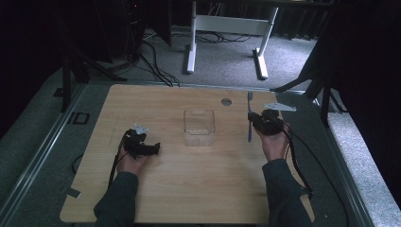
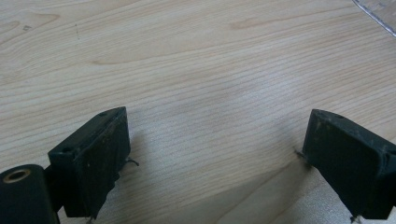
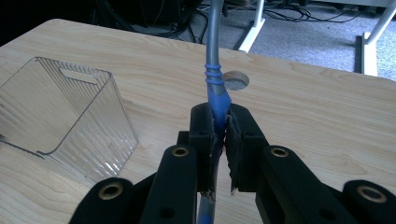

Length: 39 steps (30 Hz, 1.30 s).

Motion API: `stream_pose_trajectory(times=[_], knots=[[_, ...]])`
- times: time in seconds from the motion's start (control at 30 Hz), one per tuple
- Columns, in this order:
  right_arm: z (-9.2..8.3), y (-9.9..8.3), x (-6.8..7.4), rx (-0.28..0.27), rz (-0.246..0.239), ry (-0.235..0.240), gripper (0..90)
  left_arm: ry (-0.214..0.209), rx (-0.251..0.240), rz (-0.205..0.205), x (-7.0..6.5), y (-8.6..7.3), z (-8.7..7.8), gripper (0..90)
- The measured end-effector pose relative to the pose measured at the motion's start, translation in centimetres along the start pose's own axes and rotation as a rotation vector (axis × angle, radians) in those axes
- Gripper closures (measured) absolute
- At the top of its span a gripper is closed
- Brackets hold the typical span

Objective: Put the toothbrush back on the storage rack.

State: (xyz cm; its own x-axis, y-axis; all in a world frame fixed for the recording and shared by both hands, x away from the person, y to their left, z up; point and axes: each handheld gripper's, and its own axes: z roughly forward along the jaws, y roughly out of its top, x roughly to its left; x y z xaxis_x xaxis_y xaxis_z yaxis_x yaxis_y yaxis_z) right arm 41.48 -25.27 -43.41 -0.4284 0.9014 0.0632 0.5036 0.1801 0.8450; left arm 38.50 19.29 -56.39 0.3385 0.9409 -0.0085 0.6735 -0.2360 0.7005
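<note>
So my right gripper [image 3: 219, 140] has its jaws squeezed tight on a toothbrush [image 3: 214, 70], pinching it around the blue part of the handle. I'm holding it more or less upright in the high view, bristle end pointing away from me, so I'd guess that grip low on the handle is there to leave the long end free to drop into something. That something is pretty clearly the clear plastic bin [image 1: 199, 126], sitting open-topped in the middle of the table [image 1: 189, 198], off to the left of the brush and well apart from it for now. My left gripper [image 2: 215, 154] is doing nothing yet: jaws spread wide, nothing between them, just hovering low over bare wood on the left side of the bin. I figure it's parked there so it can steady the bin if it slides, since that thing looks light. There's also a little round grommet [image 3: 236, 80] in the tabletop just past the brush.
</note>
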Motion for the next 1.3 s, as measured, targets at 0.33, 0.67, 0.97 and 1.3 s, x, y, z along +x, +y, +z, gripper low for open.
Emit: stream_pose_trajectory(times=[0.33, 0.67, 0.97, 1.3], knots=[[0.0, 0.4, 0.2, -0.009, 0.004, 0.015, 81.2, 0.000, 0.000, 0.000, 0.0, 0.0, 0.0, 7.6], [0.1, 0.5, 0.2, -0.020, 0.025, 0.044, 81.2, 0.000, 0.000, 0.000, 0.0, 0.0, 0.0, 7.6], [0.2, 0.9, 0.7, -0.030, 0.029, 0.064, 81.2, 0.000, 0.000, 0.000, 0.0, 0.0, 0.0, 7.6], [0.5, 1.4, 1.4, -0.038, 0.037, 0.094, 81.2, 0.000, 0.000, 0.000, 0.0, 0.0, 0.0, 7.6]])
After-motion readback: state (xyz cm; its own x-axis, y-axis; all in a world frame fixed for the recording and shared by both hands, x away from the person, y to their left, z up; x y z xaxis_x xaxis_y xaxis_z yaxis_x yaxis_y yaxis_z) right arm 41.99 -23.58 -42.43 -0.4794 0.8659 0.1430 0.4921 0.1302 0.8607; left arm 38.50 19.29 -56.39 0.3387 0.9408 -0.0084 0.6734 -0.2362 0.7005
